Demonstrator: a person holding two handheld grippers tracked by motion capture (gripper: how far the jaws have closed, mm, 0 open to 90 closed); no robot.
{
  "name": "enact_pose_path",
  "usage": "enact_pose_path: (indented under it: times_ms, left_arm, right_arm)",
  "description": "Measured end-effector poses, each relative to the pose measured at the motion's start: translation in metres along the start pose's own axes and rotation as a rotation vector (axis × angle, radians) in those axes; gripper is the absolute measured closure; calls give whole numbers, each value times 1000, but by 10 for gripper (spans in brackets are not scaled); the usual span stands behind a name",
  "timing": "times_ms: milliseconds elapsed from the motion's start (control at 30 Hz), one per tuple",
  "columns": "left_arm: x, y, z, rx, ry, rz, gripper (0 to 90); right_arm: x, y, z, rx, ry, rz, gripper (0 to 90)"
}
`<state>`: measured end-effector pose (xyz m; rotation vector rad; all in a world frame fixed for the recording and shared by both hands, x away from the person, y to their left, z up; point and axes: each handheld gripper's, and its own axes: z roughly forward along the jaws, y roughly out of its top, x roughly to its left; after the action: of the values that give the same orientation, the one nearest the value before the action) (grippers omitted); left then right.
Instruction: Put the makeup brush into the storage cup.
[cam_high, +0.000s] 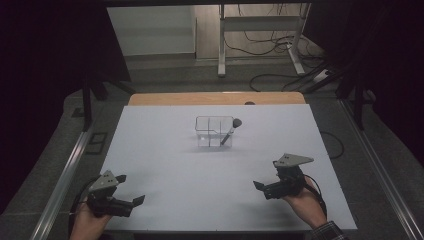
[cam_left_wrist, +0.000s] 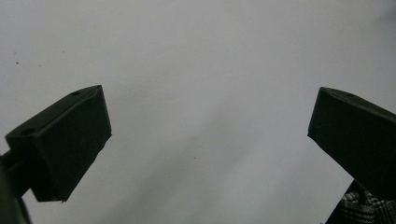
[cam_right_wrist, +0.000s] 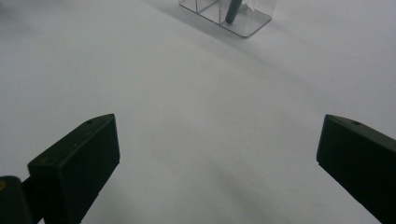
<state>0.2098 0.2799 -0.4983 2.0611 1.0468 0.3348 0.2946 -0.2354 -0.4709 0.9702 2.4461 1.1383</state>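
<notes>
A clear plastic box (cam_high: 210, 134) with dividers stands near the middle of the white table (cam_high: 165, 160). A dark long-handled tool (cam_high: 231, 131) leans in its right compartment, its rounded head sticking out over the rim. My left gripper (cam_high: 131, 189) rests at the front left, open, nothing between its jaws (cam_left_wrist: 209, 112). At the front right my right gripper (cam_high: 267, 174) is open and bare too (cam_right_wrist: 218, 135). The right gripper view has the box (cam_right_wrist: 254, 18) and the tool (cam_right_wrist: 232, 11) far ahead at the top edge.
A wooden strip (cam_high: 215, 98) borders the table's far edge. Behind it are a desk frame (cam_high: 260, 35) and loose cables (cam_high: 272, 75) on the floor. Metal rails (cam_high: 65, 175) run along both sides. A plaid sleeve (cam_left_wrist: 366, 209) edges into the left gripper view.
</notes>
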Motion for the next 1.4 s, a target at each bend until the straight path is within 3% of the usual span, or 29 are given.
enact_pose_path:
  times_ms: [1400]
  left_arm:
    - [1, -1, 0, 20, 27, 10, 0]
  right_arm:
    - [-11, -29, -34, 22, -79, 61, 0]
